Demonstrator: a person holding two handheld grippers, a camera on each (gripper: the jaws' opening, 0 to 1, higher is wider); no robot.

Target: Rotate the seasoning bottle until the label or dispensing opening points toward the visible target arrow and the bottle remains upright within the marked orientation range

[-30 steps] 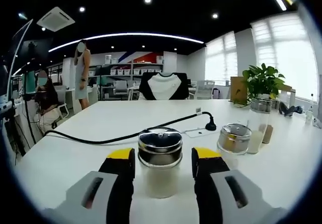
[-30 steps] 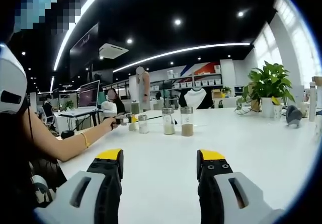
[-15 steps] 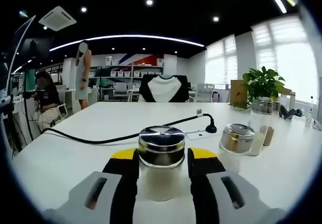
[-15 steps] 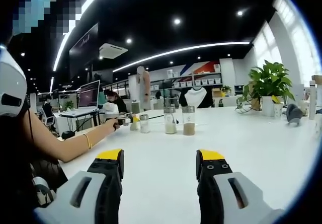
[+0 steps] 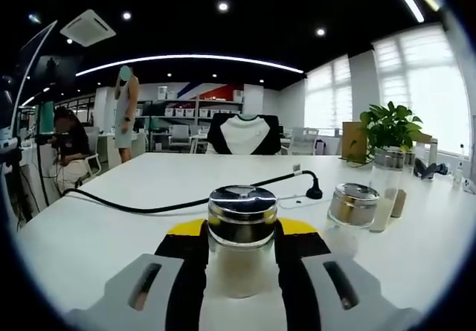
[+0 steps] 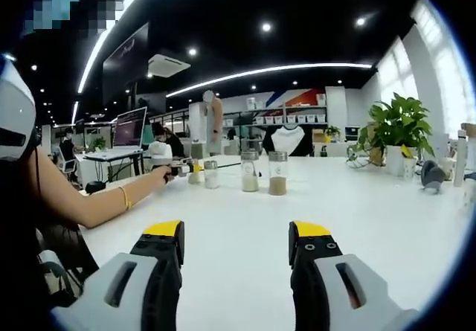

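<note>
A short glass seasoning bottle with a chrome lid and pale contents stands upright on the white table. My left gripper is shut on it, with a yellow-tipped jaw pressed against each side of the glass just under the lid. In the right gripper view, my right gripper hovers open over bare table, nothing between its jaws. Far off in that view, a person's hand holds the left gripper at the left end of a row of bottles.
A second short chrome-lidded bottle stands close to the right, with taller bottles behind it. A black cable crosses the table beyond. A potted plant sits far right. The person's forearm reaches in from the left.
My left jaws have drawn in from either side of the bottle and now touch it. The right gripper stays open; its view has shifted only slightly.
</note>
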